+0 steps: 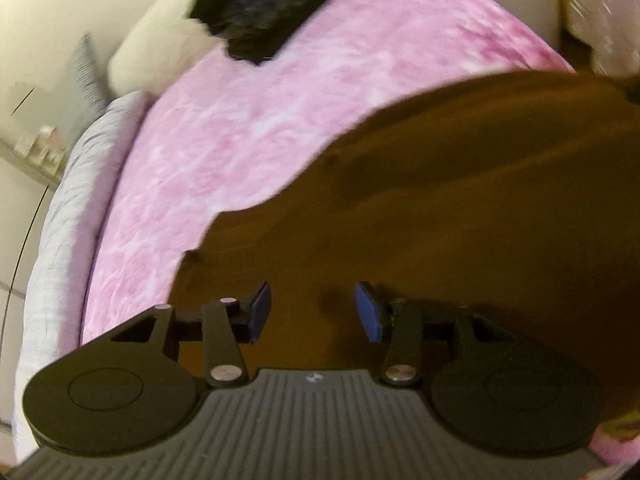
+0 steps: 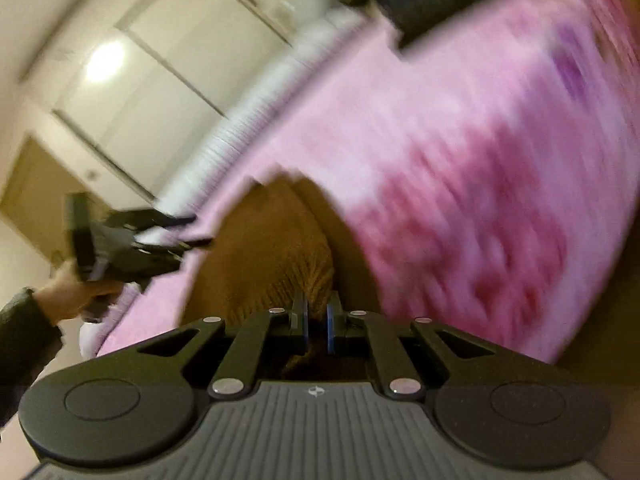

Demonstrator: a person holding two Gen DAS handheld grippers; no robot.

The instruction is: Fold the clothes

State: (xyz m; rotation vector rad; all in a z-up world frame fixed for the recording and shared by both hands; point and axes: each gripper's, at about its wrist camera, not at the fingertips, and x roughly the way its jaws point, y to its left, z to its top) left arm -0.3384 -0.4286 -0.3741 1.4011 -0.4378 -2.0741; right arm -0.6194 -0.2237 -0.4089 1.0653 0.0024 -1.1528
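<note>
Left wrist view: my left gripper [image 1: 313, 311] has its jaws apart, holding nothing, above the brown garment [image 1: 460, 208], which lies spread on the pink bedspread [image 1: 248, 128] ahead and to the right. A black garment [image 1: 264, 8] lies at the far end, cut off by the frame. Right wrist view, blurred: my right gripper [image 2: 316, 326] has its jaws nearly together, pinching a ribbed fold of the brown garment [image 2: 264, 248]. My left hand [image 2: 78, 290] shows at the left edge.
</note>
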